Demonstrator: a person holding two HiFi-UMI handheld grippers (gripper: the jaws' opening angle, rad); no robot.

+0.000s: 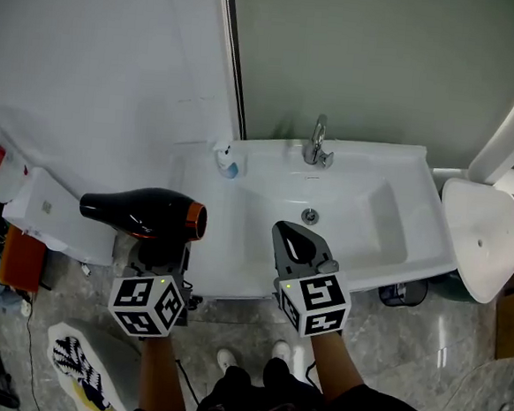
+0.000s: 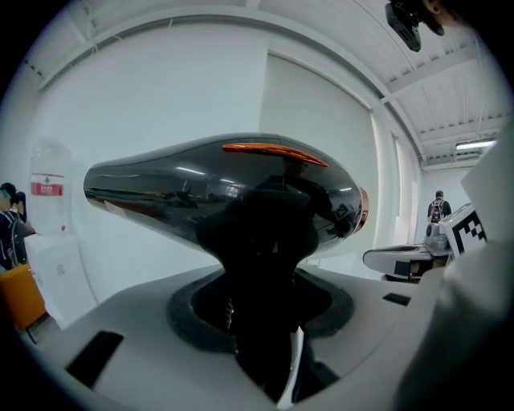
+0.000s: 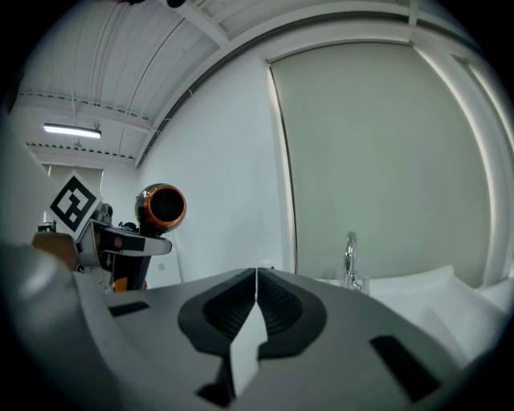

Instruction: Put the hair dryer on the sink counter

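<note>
A glossy black hair dryer (image 1: 141,213) with an orange ring at its rear end is held up in the air, left of the white sink counter (image 1: 227,251). Its body lies level, with the nozzle pointing left. My left gripper (image 1: 160,253) is shut on its handle from below; in the left gripper view the handle fills the gap between the jaws under the dryer's body (image 2: 225,189). My right gripper (image 1: 300,244) hovers over the front of the basin with its jaws closed and nothing in them. In the right gripper view its pads meet (image 3: 255,282), and the dryer's rear opening (image 3: 161,206) shows at the left.
A chrome faucet (image 1: 316,147) stands at the back of the basin, and a small blue and white item (image 1: 228,161) sits at the counter's back left corner. A white rounded fixture (image 1: 480,240) is at the right. Boxes and clutter (image 1: 25,226) lie on the floor at the left.
</note>
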